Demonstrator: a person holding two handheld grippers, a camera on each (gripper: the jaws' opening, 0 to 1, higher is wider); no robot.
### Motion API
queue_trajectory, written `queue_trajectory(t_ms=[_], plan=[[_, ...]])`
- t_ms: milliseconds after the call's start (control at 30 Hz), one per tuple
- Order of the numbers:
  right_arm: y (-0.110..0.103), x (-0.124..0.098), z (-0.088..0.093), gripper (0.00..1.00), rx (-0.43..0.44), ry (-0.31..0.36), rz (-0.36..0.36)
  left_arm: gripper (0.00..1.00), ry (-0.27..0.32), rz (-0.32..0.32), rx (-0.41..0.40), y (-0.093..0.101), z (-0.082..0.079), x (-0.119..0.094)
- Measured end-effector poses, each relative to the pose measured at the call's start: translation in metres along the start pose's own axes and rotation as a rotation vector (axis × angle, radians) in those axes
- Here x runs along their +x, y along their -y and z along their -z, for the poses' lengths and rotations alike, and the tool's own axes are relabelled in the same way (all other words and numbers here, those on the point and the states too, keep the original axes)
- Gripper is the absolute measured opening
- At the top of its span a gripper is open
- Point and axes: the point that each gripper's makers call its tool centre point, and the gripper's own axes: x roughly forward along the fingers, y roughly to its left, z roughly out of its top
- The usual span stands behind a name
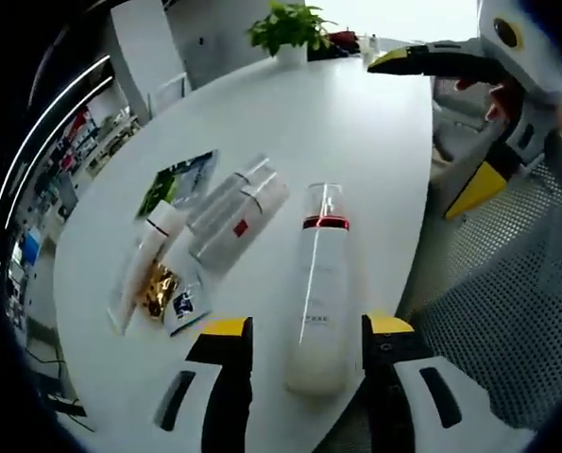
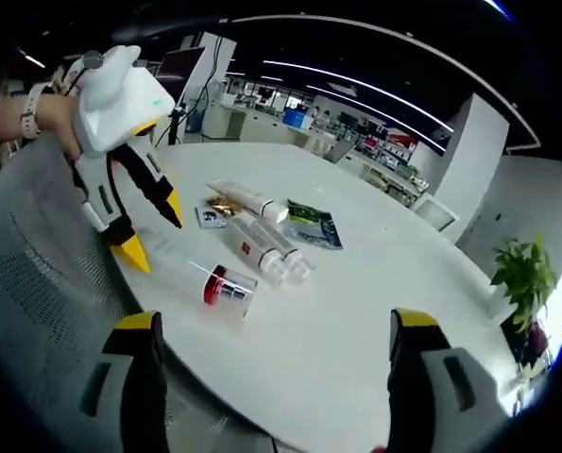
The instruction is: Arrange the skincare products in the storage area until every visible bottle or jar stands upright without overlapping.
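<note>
Left claw [image 1: 307, 340] spread wide, straddling the base of the milky bottle [image 1: 318, 293] but not squeezing it yet, far as can be told; gaps visible on both sides. Bottle flat on the desk [image 1: 356, 123], red band and clear cap pointing away from the jaws. Looks like the setup for a first pick, nothing more.

Right claw [image 2: 271, 330] also released, holding nothing, hanging back off the desk edge over a mesh chair [image 2: 35, 274].

Further out: two clear bottles [image 1: 238, 212] lying side by side, touching. Just beside them a white tube [image 1: 148, 255], also lying flat, plus a gold sachet [image 1: 160, 288], a small blue sachet [image 1: 184, 304] and a green packet [image 1: 178, 181]. Bit of a pile, some of it overlapping.

Progress-wise: basically zero. Not a single bottle upright. Still to do: stand up the milky one, then the two clear ones, probably the tube too, and spread them apart. Plant [image 1: 290, 28] at the far end, well out of the way.
</note>
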Motion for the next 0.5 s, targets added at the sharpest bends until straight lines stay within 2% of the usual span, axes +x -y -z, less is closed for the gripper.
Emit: queue_trajectory(t_ms=[133, 267, 500], plan=[[0.000, 0.000, 0.001, 1.00, -0.002, -0.006, 0.003, 0.36, -0.038, 0.014, 0.029, -0.002, 0.000, 0.003], [0.000, 0.001, 0.002, 1.00, -0.001, -0.012, -0.002, 0.32, -0.096, 0.065, 0.075, 0.003, 0.003, 0.007], [-0.001, 0.001, 0.003, 1.00, -0.003, -0.020, -0.005, 0.31, -0.161, 0.121, 0.118, 0.011, 0.000, 0.017]])
